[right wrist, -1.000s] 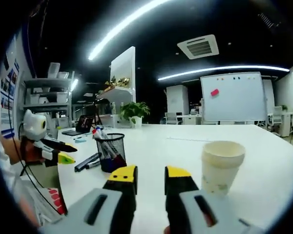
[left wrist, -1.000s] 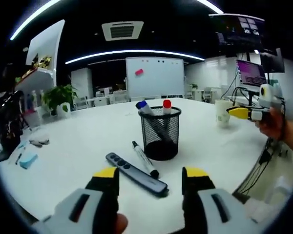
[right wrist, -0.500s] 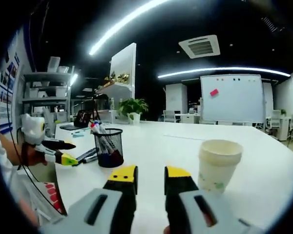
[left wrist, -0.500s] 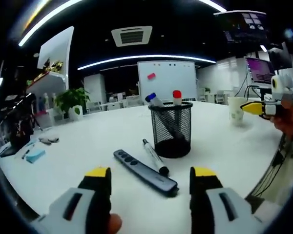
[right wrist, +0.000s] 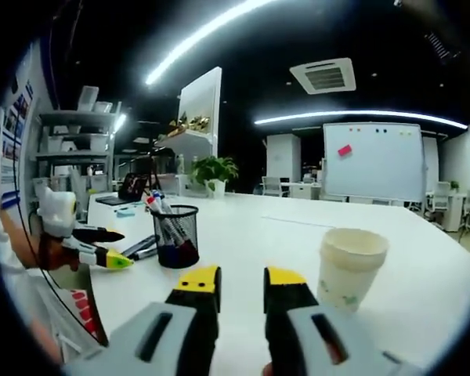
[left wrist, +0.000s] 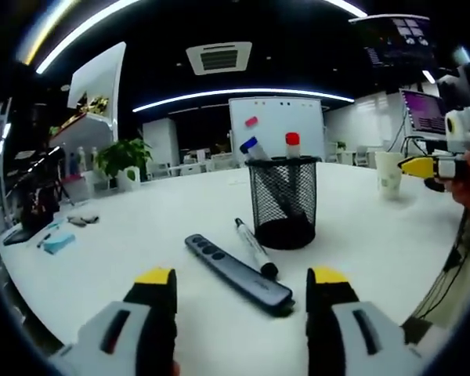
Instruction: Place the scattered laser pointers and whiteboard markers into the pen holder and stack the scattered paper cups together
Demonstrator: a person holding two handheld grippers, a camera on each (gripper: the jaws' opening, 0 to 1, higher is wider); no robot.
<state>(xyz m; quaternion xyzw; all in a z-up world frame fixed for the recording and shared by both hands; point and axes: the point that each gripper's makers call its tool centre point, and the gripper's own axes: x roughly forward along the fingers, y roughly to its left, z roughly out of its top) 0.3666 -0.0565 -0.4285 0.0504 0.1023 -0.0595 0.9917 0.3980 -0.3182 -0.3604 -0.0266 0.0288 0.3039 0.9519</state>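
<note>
Hovering low over the white table, the left gripper is pointing its yellow-tipped jaws, spread wide and empty, at the pointer, a flat grey remote-like bar lying at lower centre of the left gripper view. A marker is lying just beside it, its black cap toward the camera, and the mesh holder is standing just beyond both, at centre frame, already carrying a blue-capped and a red-capped marker. A paper cup is sitting far off at the right edge.

In the right gripper view the right gripper is holding its jaws a narrow gap apart, gripping nothing, with a cup standing upright at lower right, near the right jaw. The holder is showing at left of centre.

The pointer is looking light, rigid and smooth, so it is probably sliding easily on the table; gripping it across its narrow width near the middle should keep it level. The marker is round and liable to roll, so it wants pinching at mid-barrel. The cup is thin and crushable; a gentle hold on the wall below the rim seems safest. Whether a second cup is nested inside cannot be told from here.
</note>
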